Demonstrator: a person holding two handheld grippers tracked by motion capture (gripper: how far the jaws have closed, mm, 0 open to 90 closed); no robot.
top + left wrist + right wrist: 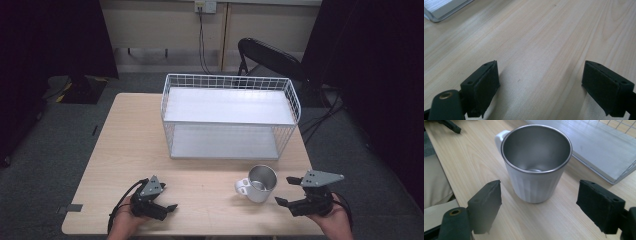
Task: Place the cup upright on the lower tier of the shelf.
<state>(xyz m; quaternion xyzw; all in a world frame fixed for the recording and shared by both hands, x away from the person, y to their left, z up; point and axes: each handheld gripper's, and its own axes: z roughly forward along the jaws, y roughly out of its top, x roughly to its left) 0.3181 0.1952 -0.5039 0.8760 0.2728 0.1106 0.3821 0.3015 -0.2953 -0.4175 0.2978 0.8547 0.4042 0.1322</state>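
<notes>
Right gripper [288, 191], lower right of the high view, held low and level, jaws wide apart, aimed at the mug [257, 183] just beside it. Left gripper [165, 195], lower left, jaws also apart over bare pale wooden table [125, 150]. White wire two-shelf rack [230, 116] upper centre. Mug: upright, white ribbed body, steel-lined, handle facing left.

Wire rack [599, 147] beyond mug [536, 170]: cut by top and right edges. Mug handle [499, 138] mostly hidden behind body.
</notes>
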